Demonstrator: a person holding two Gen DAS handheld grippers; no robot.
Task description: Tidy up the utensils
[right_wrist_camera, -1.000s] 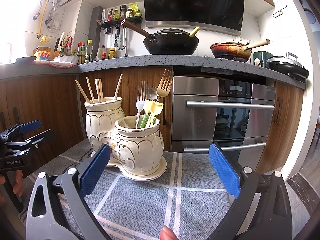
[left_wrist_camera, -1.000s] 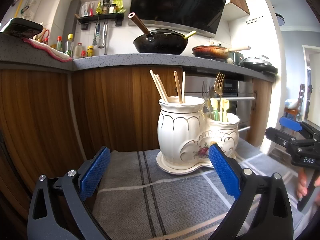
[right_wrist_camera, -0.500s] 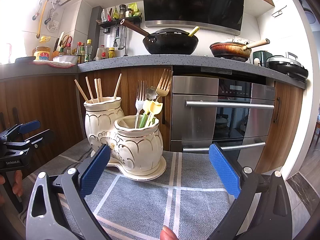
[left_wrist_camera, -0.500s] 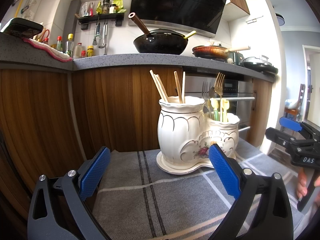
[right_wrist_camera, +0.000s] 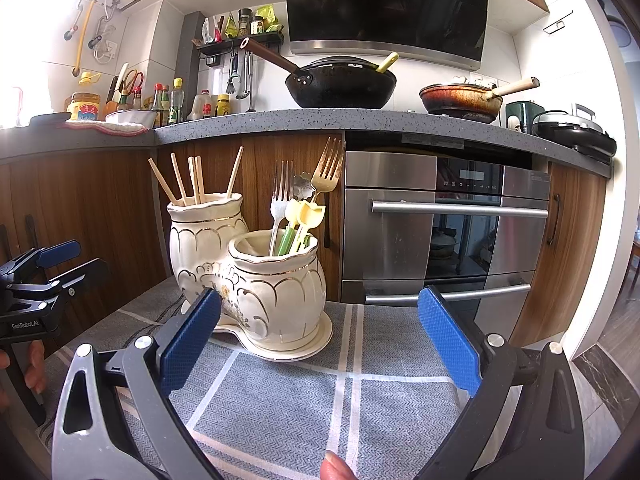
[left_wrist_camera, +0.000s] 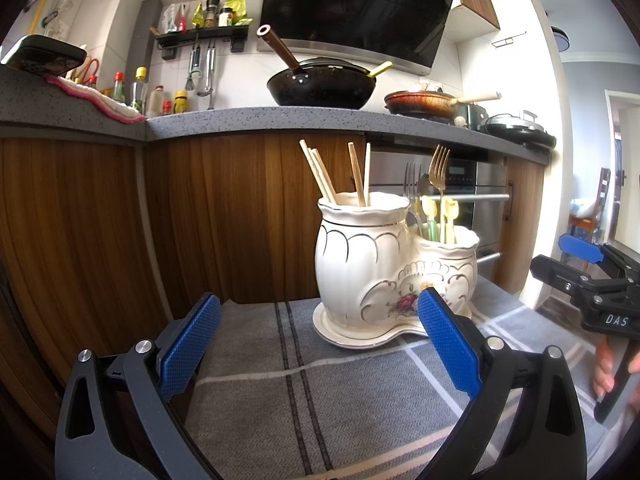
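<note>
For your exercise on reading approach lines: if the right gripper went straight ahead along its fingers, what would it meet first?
The right gripper, jaws open and empty, seems aimed just right of the ceramic holder. It might clip the shorter pot's side; otherwise the oven front lies beyond. Depth is unclear.

Landmark: double-jar utensil holder [right_wrist_camera: 248, 276] on the striped cloth [right_wrist_camera: 360, 384]
Taller jar: chopsticks [right_wrist_camera: 192, 180] stand in it
Shorter jar: forks [right_wrist_camera: 304, 188] stand in it
Behind holder: wooden cabinets [left_wrist_camera: 224, 216]
Right of holder, behind: oven [right_wrist_camera: 444, 232]
Above, behind holder: wok [right_wrist_camera: 340, 84] on the countertop [right_wrist_camera: 320, 120]
</note>
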